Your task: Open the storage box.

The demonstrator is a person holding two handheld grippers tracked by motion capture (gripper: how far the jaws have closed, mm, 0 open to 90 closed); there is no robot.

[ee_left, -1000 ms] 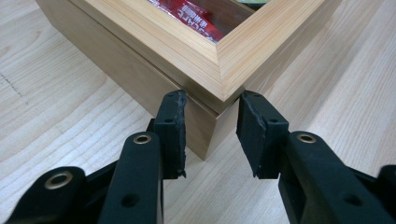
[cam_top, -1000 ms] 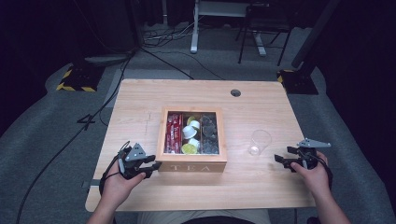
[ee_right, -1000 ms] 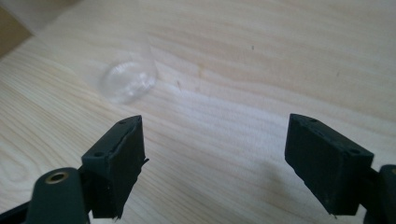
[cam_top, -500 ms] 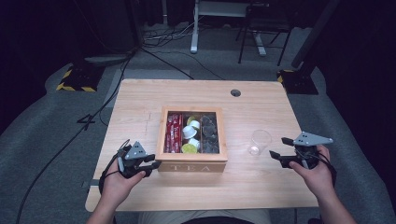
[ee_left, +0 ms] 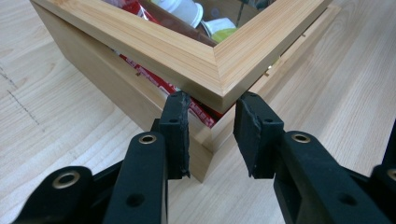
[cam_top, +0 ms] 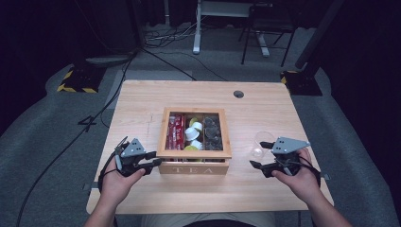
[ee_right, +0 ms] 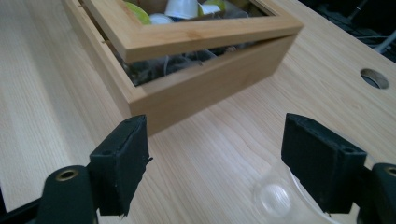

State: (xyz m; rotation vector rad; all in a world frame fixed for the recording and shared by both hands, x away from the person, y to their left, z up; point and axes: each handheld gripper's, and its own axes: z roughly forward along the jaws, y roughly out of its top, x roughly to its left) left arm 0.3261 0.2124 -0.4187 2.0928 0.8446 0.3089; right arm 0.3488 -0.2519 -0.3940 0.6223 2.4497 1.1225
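High view has the left tongs [cam_top: 155, 158] at the front left corner of the wooden tea box [cam_top: 195, 166], which stands on the table [cam_top: 142, 99] between the two hands. In the left gripper view these tongs are closed on the corner of the lid [ee_left: 219, 60], one pad on each side of the wooden frame, as far as I can judge. The lid is already raised a little from the box body, so a dark gap opens just in front of the tips. The right tongs [cam_top: 257, 154] are open and empty, well apart from the box on its other side; their jaws have just been opening a little, with nothing between them. A clear glass [ee_right: 275, 200] stands just beside the right tongs, almost under one jaw in the right gripper view. Beyond the left tips, inside the box, are red packets [cam_top: 176, 130] and small white capsules [cam_top: 191, 134]. The step in hand, I think, is opening the lid. To do it well, the left tongs should keep their hold on the wood frame and not slip toward the window. They should carry the corner up and away in an arc around the far edge, where the hinge probably is, and not pull it straight toward the hand. The box may slide or tip with a grip at only one corner, so the right tongs could press on the box body. They must come to it carefully, because the glass is so near them.
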